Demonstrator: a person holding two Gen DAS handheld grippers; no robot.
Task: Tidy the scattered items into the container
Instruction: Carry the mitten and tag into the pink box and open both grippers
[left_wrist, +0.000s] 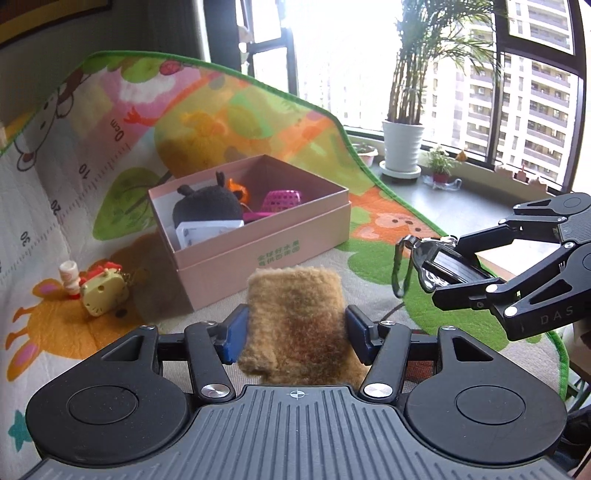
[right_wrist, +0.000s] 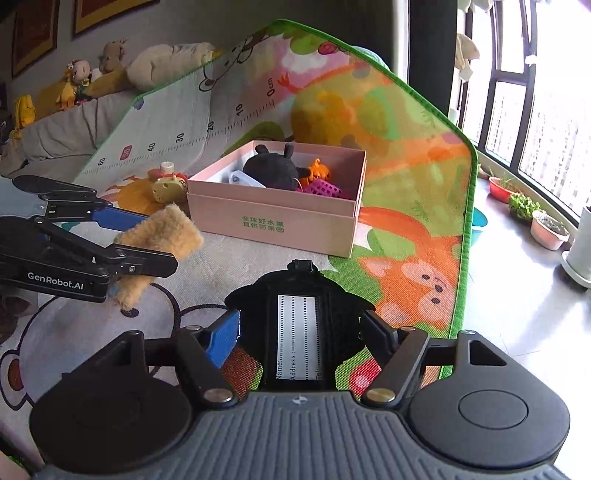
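Note:
My left gripper (left_wrist: 297, 326) is shut on a tan fuzzy plush piece (left_wrist: 295, 306), held up just in front of the pink cardboard box (left_wrist: 295, 236). The right wrist view shows the same left gripper (right_wrist: 147, 240) with the plush piece (right_wrist: 166, 229). My right gripper (right_wrist: 298, 332) is shut on a black luggage tag (right_wrist: 297, 295) with a white address card. In the left wrist view the right gripper (left_wrist: 448, 271) holds the tag (left_wrist: 439, 264) right of the box. The box (right_wrist: 273, 221) holds a black plush toy (left_wrist: 207, 203), a magenta basket (left_wrist: 280, 201) and an orange toy (left_wrist: 236, 186).
A yellow cat-shaped toy (left_wrist: 103, 295) and a small red-and-white figure (left_wrist: 70, 277) lie on the play mat (left_wrist: 55, 221) left of the box. The mat's green edge (right_wrist: 467, 221) borders grey floor with potted plants (left_wrist: 402, 147) by the window. Stuffed toys (right_wrist: 110, 62) sit behind.

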